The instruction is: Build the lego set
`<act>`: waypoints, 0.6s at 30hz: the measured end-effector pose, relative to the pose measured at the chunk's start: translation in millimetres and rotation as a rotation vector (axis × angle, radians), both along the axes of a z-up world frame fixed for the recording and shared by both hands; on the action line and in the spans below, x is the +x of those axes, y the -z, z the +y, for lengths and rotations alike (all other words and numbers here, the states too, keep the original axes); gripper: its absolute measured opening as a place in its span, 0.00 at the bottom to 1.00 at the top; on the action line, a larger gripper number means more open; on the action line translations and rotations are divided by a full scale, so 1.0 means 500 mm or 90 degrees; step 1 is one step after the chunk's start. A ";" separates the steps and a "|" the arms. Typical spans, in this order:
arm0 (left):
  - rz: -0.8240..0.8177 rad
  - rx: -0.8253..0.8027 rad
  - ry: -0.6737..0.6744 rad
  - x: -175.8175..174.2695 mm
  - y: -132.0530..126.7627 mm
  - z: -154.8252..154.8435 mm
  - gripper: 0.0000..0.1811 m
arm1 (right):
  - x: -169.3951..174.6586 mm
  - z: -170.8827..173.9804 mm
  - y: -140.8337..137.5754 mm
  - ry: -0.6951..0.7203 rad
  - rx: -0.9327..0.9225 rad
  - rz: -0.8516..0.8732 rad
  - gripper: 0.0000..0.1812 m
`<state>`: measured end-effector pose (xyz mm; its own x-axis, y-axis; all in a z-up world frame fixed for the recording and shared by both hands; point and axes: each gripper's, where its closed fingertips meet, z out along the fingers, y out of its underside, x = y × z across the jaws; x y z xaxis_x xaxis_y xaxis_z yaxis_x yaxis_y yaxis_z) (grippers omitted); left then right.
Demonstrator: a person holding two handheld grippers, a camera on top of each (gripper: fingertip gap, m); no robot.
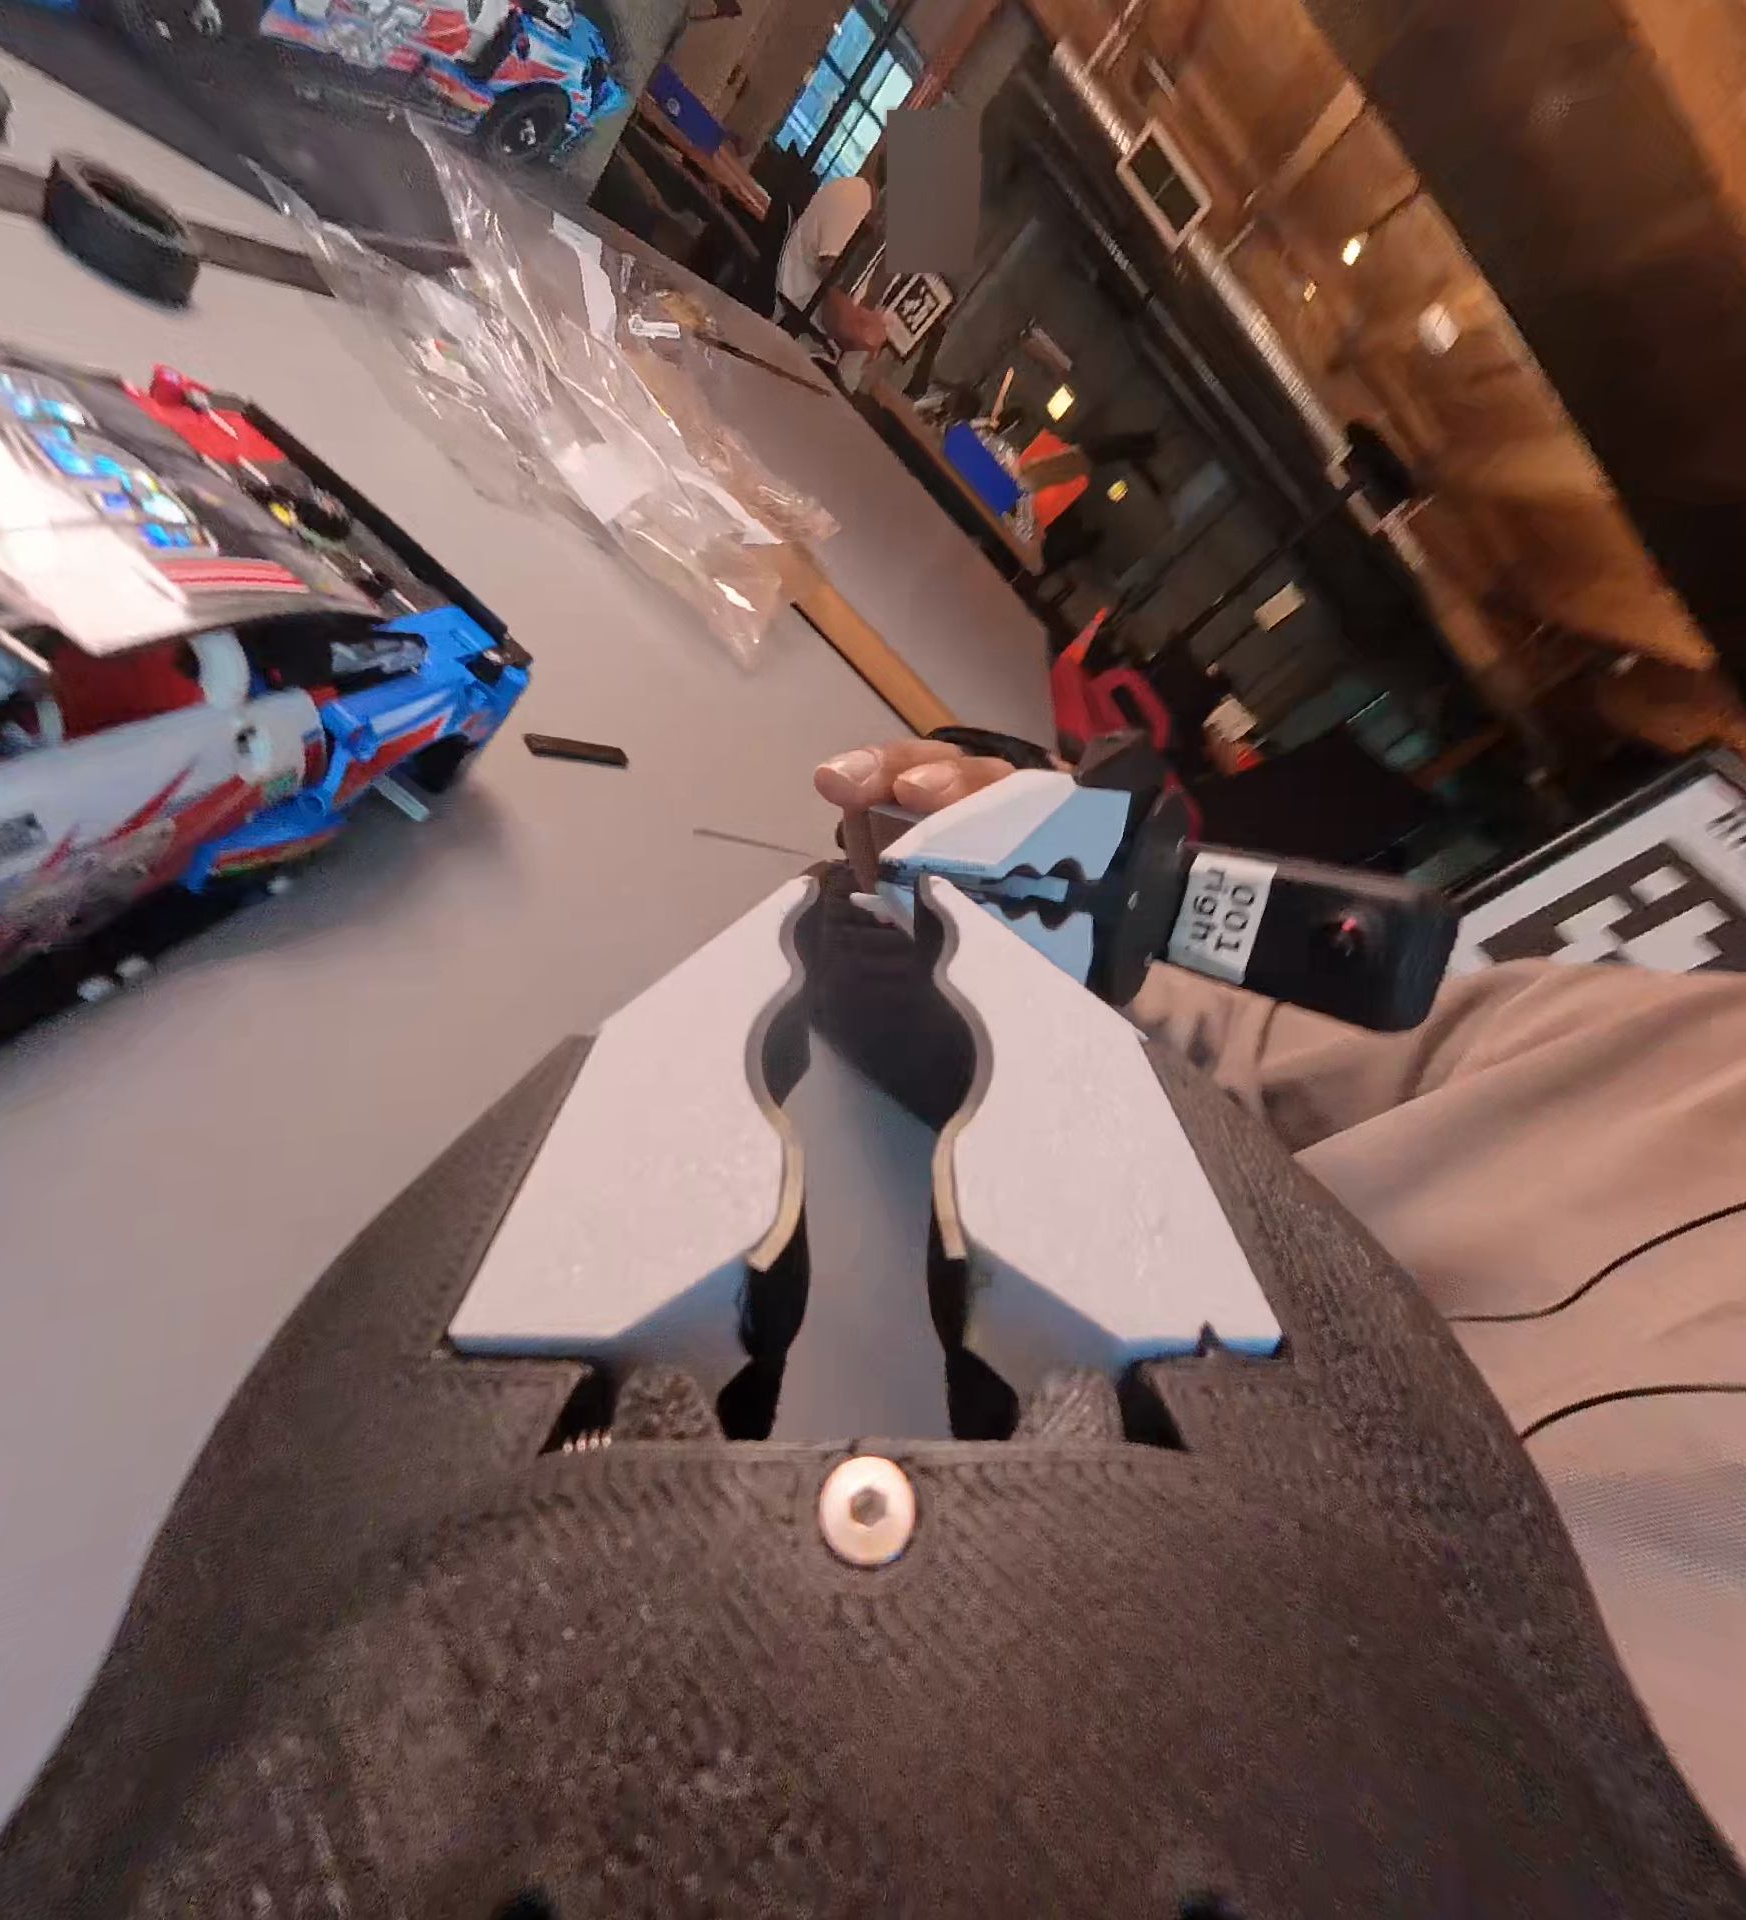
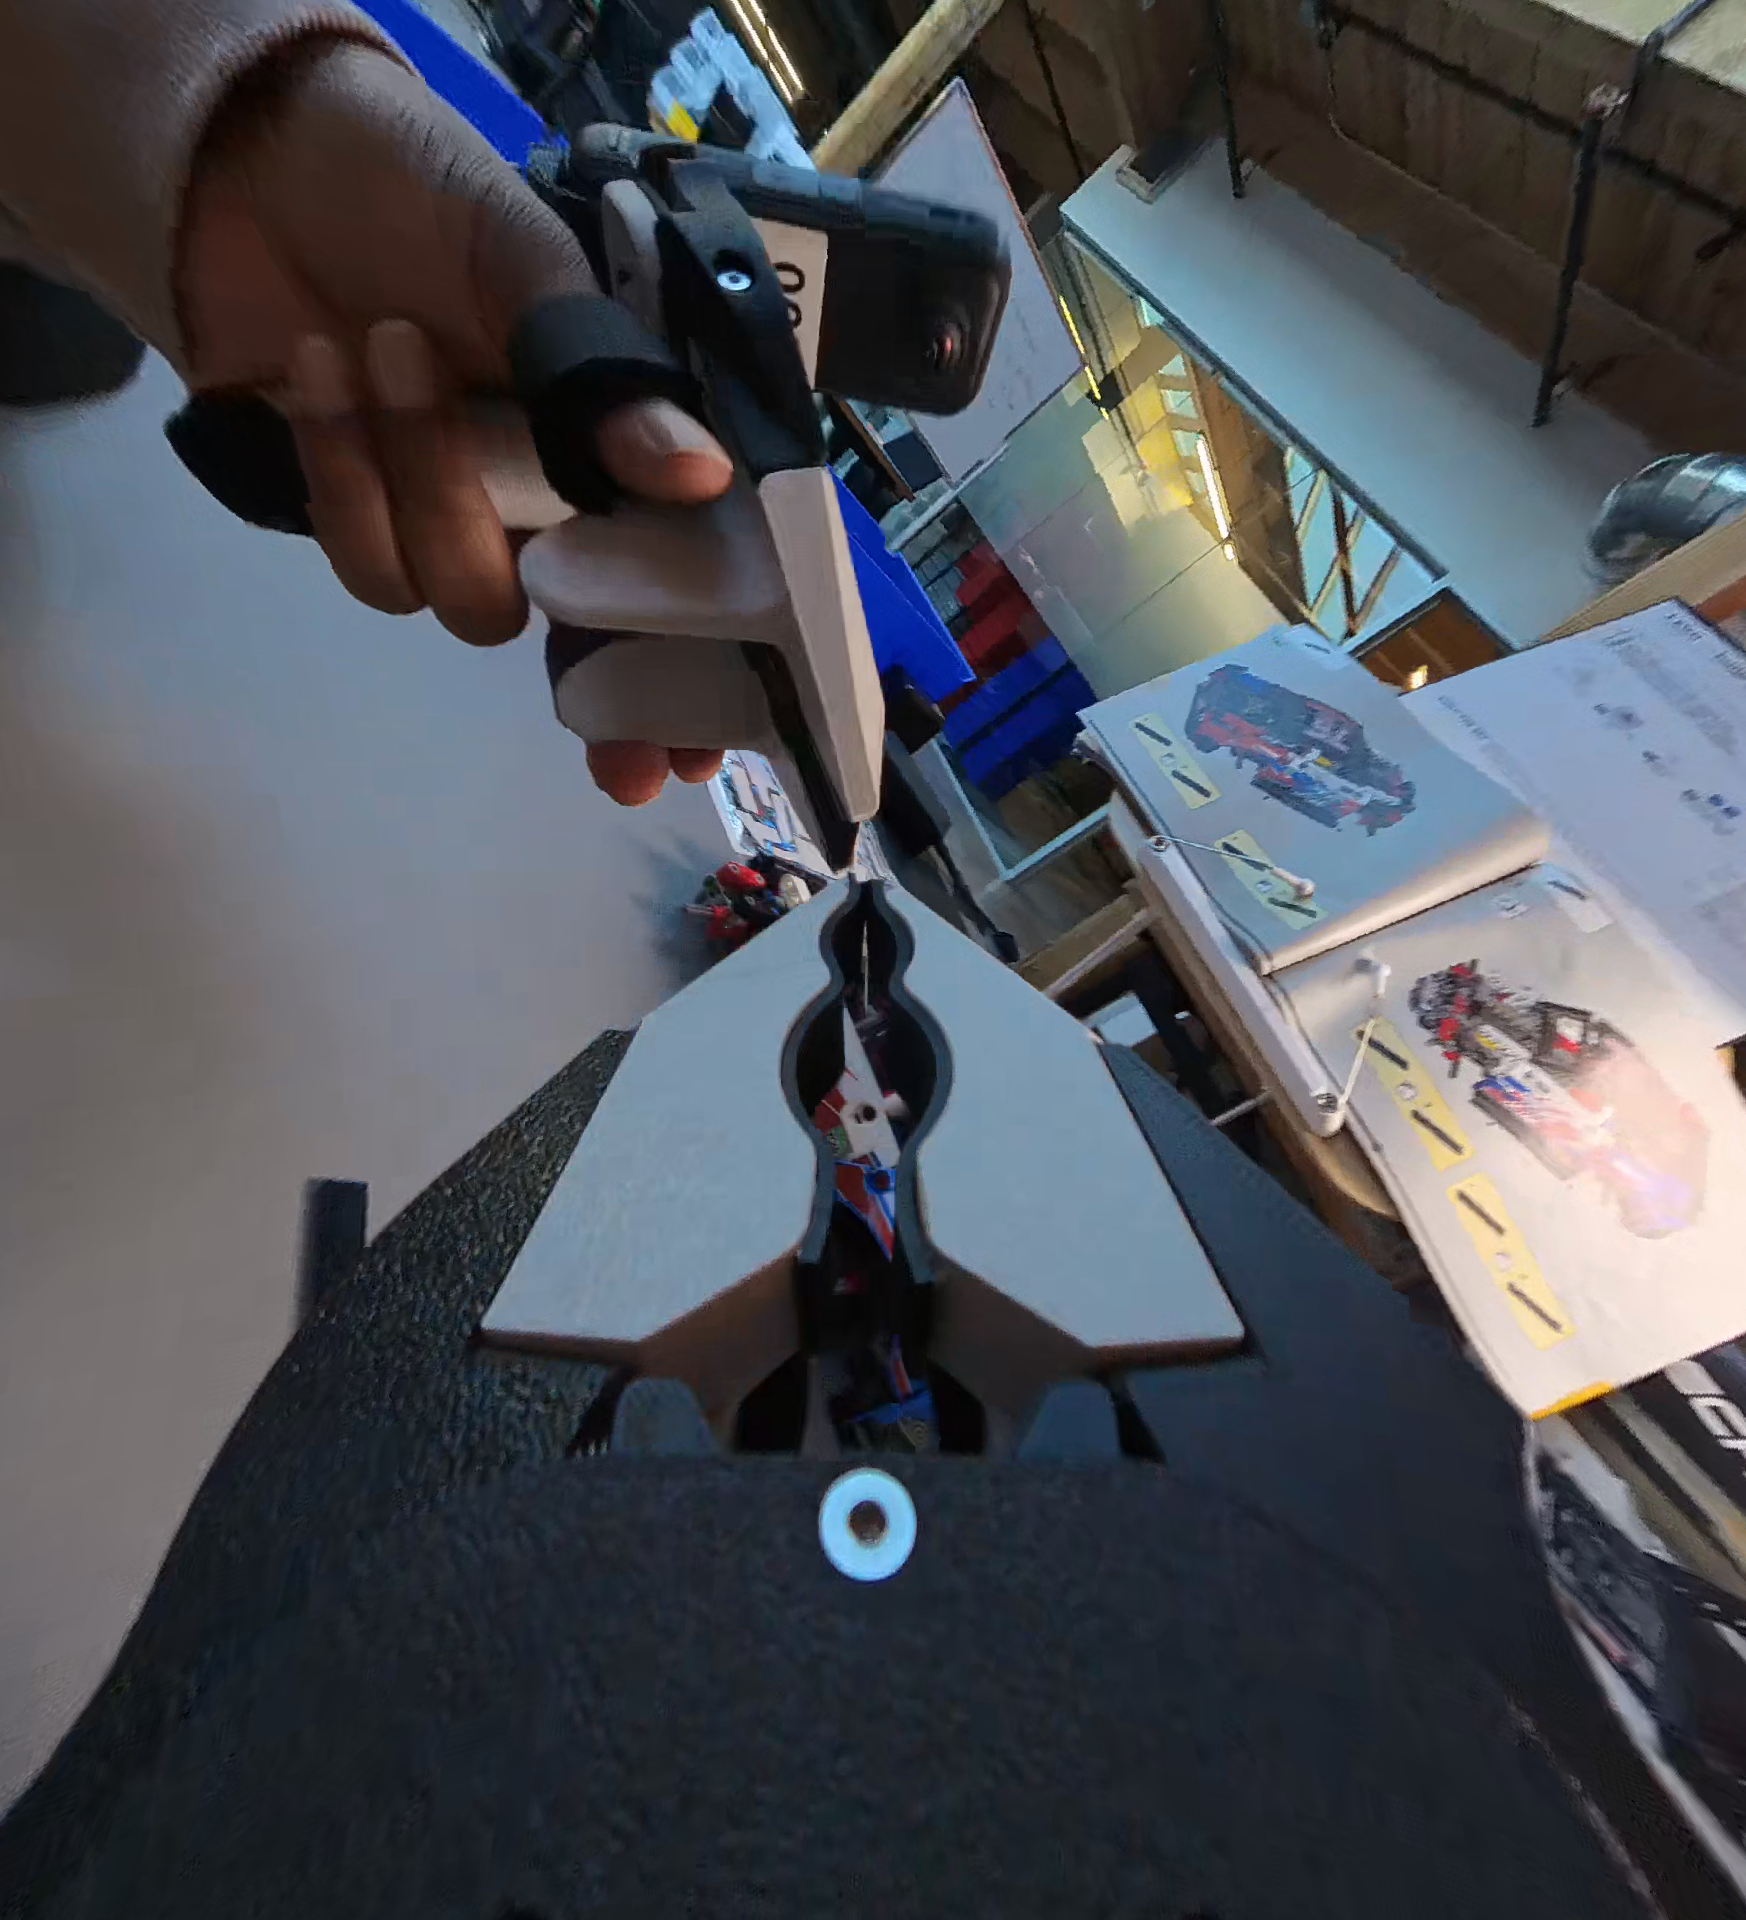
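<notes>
My left gripper (image 1: 869, 899) is shut on a small black piece (image 1: 884, 997) with a white bit at its tip. My right gripper (image 1: 879, 868) comes in from the right, tip to tip with the left one. It is shut on a thin flat strip (image 2: 864, 961) seen edge-on; a thin line (image 1: 744, 842) sticks out past its tips. In the right wrist view my right gripper (image 2: 864, 896) points up at the left gripper (image 2: 853, 842), held by a hand. The white, blue and red lego car (image 1: 173, 675) stands on the table at left.
Clear plastic bags (image 1: 578, 416), two loose black tyres (image 1: 121, 234) and a second car (image 1: 453, 62) lie farther back. A short black beam (image 1: 575, 748) lies near the car. Open instruction booklets (image 2: 1316, 790) lie at right. A small pile of red and black parts (image 2: 744, 899) sits beyond the fingertips. Only a small space, under 4 cm, lies between the two pairs of fingers.
</notes>
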<state>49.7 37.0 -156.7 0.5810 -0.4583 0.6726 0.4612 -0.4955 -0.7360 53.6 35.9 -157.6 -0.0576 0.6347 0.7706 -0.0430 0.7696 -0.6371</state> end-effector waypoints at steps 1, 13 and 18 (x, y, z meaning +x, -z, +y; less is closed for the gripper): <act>-0.058 -0.025 0.001 -0.001 0.002 0.002 0.08 | -0.001 0.000 0.000 0.013 0.033 0.008 0.00; -0.239 -0.082 -0.007 0.003 0.022 0.015 0.03 | -0.017 0.006 0.016 0.070 0.184 0.032 0.00; -0.247 -0.079 -0.010 0.000 0.018 0.016 0.00 | -0.019 0.007 0.019 0.076 0.203 0.031 0.00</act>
<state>49.6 44.9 -165.7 0.2793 -0.3529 0.8930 0.7016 -0.5599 -0.4407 44.2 39.2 -167.2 0.0443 0.3612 0.9314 0.0349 0.9312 -0.3628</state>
